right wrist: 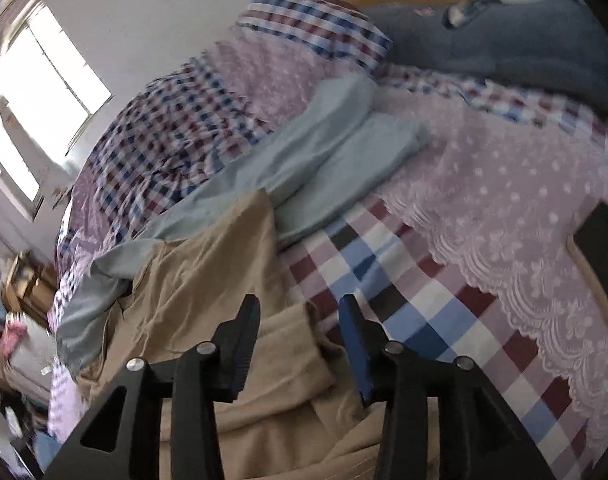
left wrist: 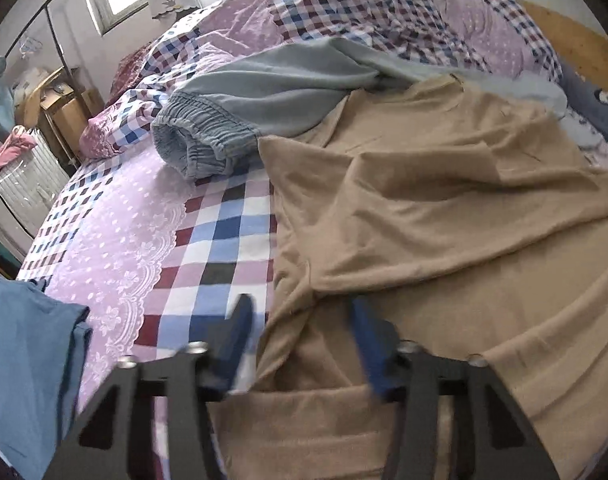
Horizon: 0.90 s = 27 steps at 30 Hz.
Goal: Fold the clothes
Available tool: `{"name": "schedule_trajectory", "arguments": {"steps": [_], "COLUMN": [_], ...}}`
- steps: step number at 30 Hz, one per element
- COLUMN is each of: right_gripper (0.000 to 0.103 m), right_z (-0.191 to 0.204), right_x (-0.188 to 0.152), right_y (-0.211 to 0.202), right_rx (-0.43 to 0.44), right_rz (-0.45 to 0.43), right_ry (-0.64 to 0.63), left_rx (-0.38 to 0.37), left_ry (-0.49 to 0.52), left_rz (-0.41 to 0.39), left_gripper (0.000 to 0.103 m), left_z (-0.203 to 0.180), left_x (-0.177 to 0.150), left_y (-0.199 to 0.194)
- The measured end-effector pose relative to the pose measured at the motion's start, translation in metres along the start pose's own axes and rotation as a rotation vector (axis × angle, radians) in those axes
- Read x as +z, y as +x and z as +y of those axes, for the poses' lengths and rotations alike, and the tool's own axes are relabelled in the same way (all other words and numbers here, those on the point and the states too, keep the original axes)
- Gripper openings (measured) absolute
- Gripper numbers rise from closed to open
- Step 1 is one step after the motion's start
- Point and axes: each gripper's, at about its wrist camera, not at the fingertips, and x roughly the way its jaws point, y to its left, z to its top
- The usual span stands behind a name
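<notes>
A tan shirt (left wrist: 443, 208) lies spread and partly folded over on the checked bedspread (left wrist: 220, 240). My left gripper (left wrist: 300, 312) is open just above the shirt's left edge, with tan cloth lying between its fingers. In the right wrist view the tan shirt (right wrist: 208, 280) has a sleeve end under my right gripper (right wrist: 300, 312), which is also open with the cloth between the fingers. Grey-blue trousers (left wrist: 272, 96) with an elastic waistband lie beyond the shirt, partly under it; their legs (right wrist: 327, 152) stretch toward the pillows.
A folded blue garment (left wrist: 32, 368) hangs at the bed's near left edge. A rumpled checked quilt (left wrist: 343, 8) fills the far side. A dark blue pillow (right wrist: 503, 40) lies by the wooden headboard. Furniture and a rack stand left of the bed.
</notes>
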Motion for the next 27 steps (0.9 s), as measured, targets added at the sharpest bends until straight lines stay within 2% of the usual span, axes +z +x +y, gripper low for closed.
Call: {"name": "schedule_trajectory", "arguments": {"steps": [5, 6, 8, 10, 16, 20, 24, 27], "right_gripper": [0.046, 0.046, 0.046, 0.048, 0.048, 0.048, 0.048, 0.048], "right_z": [0.03, 0.035, 0.048, 0.07, 0.171, 0.272, 0.364, 0.416], "right_x": [-0.012, -0.015, -0.02, -0.025, -0.039, -0.063, -0.1, -0.121], "right_y": [0.006, 0.008, 0.008, 0.008, 0.015, 0.054, 0.093, 0.123], "right_rx": [0.039, 0.05, 0.076, 0.115, 0.3, 0.471, 0.531, 0.518], "right_rz": [0.023, 0.032, 0.048, 0.067, 0.168, 0.371, 0.512, 0.573], "right_ry": [-0.11, -0.125, -0.168, -0.228, -0.459, -0.554, -0.687, -0.759], "left_rx": [-0.031, -0.037, -0.05, -0.094, -0.171, -0.221, -0.253, -0.275], "left_ry": [-0.056, -0.068, -0.09, -0.21, -0.35, -0.414, -0.425, -0.44], "left_rz": [-0.033, -0.04, -0.053, -0.07, -0.097, -0.106, -0.109, -0.11], "left_gripper": [0.029, 0.019, 0.014, 0.008, 0.008, 0.008, 0.008, 0.008], "left_z": [0.004, 0.005, 0.006, 0.022, 0.041, 0.049, 0.053, 0.056], "left_x": [0.001, 0.001, 0.001, -0.003, -0.015, -0.021, -0.022, -0.023], "left_y": [0.004, 0.005, 0.006, 0.009, 0.011, 0.013, 0.014, 0.014]}}
